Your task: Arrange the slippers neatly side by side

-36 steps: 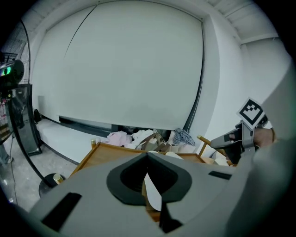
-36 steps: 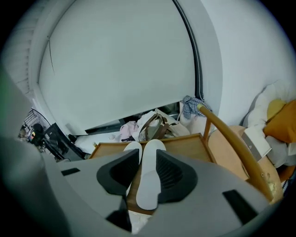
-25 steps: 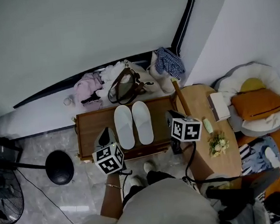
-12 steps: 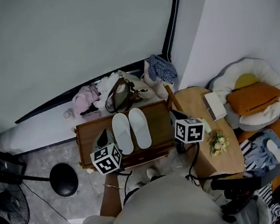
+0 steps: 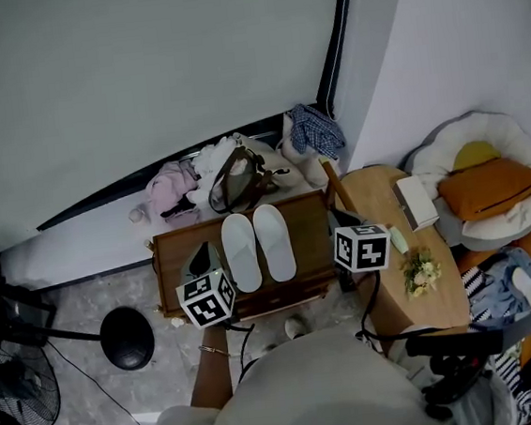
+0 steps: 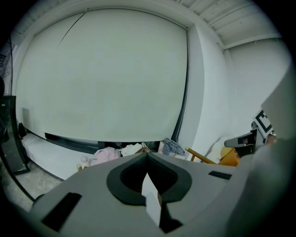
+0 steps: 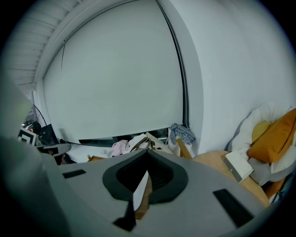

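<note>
the low wooden worktop (image 5: 167, 245) is the largest piece that matters: one of it, standing on the floor in front of a pale wall. a heap of clothes and one brown handbag (image 5: 235, 174) lie behind it.

on its middle lie the slippers, two in all: the left-hand slipper (image 5: 241, 253) and the right-hand slipper (image 5: 274, 244). both are white, with one end toward the wall. they lie parallel, just beside each other, with their ends roughly level. whether their inner edges touch i cannot tell. judged from that, the pair already looks arranged.

they seem light, thin and floppy, so one lifted by an end would probably sag. the firmer edge of the sole, at the heel or along the side, looks like the best place to grip. a gentle push along the wood would likely shift one easily.

there are two grippers, both at the near edge of the worktop, apart from the slippers. the left gripper (image 6: 147, 153) has its jaws together with nothing between them. the right gripper (image 7: 148, 152) has jaws that have just been closing, and they meet on nothing.
</note>
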The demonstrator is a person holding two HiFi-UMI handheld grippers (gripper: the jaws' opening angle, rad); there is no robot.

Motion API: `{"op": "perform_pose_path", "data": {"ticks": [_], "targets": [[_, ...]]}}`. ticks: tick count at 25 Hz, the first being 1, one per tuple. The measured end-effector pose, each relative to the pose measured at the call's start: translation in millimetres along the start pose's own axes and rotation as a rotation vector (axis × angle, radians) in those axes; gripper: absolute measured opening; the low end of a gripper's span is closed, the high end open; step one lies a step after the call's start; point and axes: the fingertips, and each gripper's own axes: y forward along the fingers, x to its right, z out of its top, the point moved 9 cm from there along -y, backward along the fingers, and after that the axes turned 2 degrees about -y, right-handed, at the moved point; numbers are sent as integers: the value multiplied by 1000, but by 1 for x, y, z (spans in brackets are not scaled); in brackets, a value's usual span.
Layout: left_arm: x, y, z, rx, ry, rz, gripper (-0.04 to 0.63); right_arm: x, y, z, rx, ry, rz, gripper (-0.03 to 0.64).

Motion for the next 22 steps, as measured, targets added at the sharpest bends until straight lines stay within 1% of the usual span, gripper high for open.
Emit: {"op": "perform_pose_path", "data": {"ticks": [22], "targets": [[-1, 1, -14, -29, 1, -28, 17, -14, 3, -13, -44, -1, -7, 34]]}}
